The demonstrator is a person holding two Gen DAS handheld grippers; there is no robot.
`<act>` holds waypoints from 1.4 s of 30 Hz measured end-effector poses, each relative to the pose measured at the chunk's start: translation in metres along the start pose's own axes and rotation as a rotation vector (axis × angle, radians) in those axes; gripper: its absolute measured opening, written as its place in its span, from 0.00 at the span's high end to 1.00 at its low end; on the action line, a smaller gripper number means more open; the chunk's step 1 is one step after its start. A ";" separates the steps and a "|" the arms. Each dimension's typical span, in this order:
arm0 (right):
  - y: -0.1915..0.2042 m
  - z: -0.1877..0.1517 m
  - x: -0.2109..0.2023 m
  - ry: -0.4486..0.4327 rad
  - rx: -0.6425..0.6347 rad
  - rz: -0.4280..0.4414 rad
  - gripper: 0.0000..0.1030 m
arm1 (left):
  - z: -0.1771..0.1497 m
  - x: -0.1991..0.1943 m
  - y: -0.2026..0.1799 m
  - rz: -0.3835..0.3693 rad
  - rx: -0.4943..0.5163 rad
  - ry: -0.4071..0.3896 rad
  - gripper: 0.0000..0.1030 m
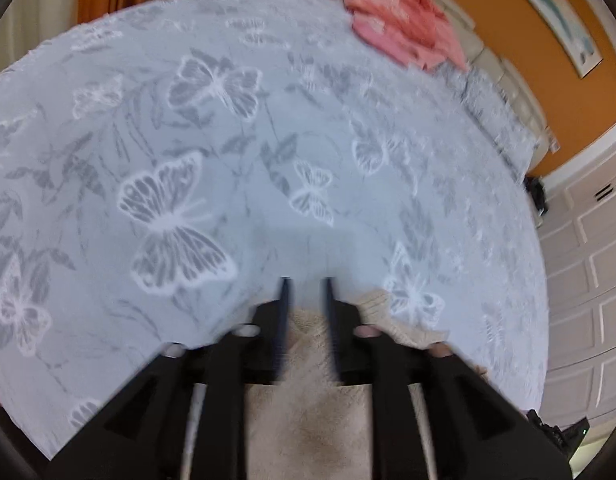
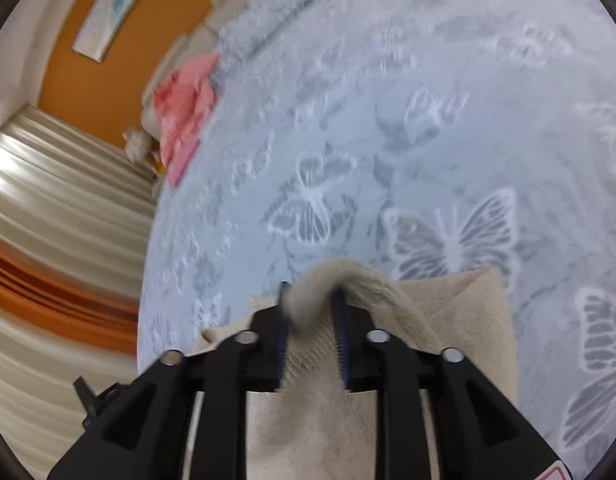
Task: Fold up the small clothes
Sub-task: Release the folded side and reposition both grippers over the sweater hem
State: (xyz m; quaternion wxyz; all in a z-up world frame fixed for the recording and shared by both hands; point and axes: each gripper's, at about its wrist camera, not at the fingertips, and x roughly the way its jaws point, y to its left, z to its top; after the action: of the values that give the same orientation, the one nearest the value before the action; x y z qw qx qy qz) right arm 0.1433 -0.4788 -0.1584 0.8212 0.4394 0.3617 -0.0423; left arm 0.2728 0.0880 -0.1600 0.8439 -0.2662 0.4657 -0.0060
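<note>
Butterfly bedspread [image 1: 268, 128]; beige garment [image 2: 447, 320]; no readable writing.

beige knit garment [image 2: 447, 320] bunched between right tool [image 2: 309, 292] fingers, over butterfly bedspread [image 2: 387, 100]

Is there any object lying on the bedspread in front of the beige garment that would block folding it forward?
Nothing visible does. The bedspread ahead of the beige garment is bare; the only other item, a pink garment, lies far off at the bed's edge.
</note>
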 end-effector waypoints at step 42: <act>0.156 -0.112 0.199 0.422 -0.740 -0.137 0.96 | -0.107 0.016 -0.008 0.195 0.334 -0.003 0.23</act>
State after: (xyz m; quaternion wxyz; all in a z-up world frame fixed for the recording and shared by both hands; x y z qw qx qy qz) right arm 0.2869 -0.2500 -0.2159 0.8267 0.0892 0.5408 0.1267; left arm 0.1998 0.0293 -0.2144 0.8736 -0.0760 0.4807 -0.0014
